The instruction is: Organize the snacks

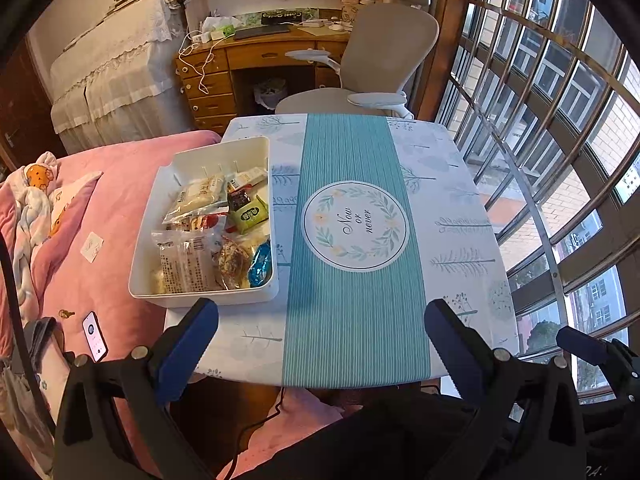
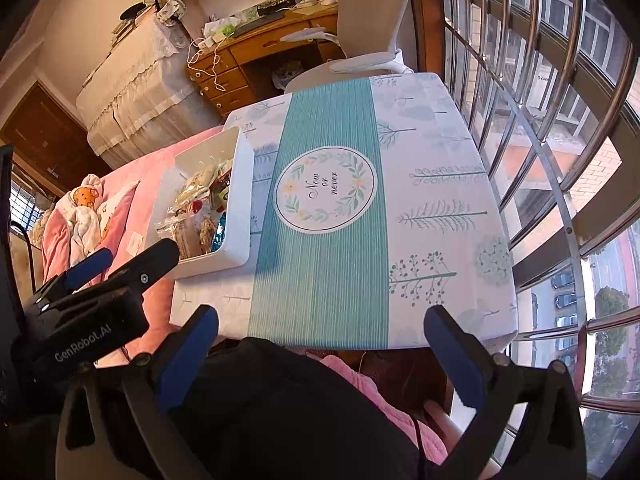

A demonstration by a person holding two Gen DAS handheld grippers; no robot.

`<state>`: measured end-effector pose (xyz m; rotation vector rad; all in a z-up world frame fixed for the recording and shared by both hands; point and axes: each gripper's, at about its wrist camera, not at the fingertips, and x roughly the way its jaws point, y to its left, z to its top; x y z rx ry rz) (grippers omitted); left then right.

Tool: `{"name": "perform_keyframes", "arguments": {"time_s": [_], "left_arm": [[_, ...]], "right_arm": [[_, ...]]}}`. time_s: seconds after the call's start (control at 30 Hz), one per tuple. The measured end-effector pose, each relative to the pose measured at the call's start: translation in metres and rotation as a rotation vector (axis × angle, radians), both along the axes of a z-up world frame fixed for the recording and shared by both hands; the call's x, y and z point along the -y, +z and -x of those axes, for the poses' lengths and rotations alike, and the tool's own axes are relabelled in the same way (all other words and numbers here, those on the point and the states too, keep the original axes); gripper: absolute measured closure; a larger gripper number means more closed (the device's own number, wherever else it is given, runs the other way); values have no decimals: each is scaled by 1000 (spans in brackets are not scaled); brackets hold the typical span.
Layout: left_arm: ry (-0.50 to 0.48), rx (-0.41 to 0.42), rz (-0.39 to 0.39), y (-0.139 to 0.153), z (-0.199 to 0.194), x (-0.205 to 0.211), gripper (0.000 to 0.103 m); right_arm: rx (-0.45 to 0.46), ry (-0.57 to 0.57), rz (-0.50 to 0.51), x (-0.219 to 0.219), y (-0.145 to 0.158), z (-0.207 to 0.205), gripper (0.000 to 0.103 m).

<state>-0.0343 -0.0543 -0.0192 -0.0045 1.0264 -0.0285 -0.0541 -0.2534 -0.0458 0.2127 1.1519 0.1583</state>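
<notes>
On one table (image 1: 460,216), one snack-filled bin (image 1: 256,296); both grippers' fingers (image 1: 188,344) spread, empty.

A white bin (image 1: 256,296) holds a green packet (image 1: 251,214) and blue wrapper (image 1: 260,266). Right of the bin, the tablecloth (image 1: 460,216) shows a teal striped band, pale trees.

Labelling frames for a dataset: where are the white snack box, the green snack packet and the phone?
white snack box (image 1: 208,300), left wrist view, near wall.
green snack packet (image 1: 251,215), left wrist view, label.
phone (image 1: 95,336), left wrist view, screen.
</notes>
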Motion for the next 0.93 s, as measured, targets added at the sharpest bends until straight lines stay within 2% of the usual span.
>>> {"name": "perform_keyframes", "arguments": {"time_s": [0.93], "left_arm": [[21,4,-16,1,0,-12,1]], "right_arm": [[-22,27,-3,-12,-3,-6,0]]}}
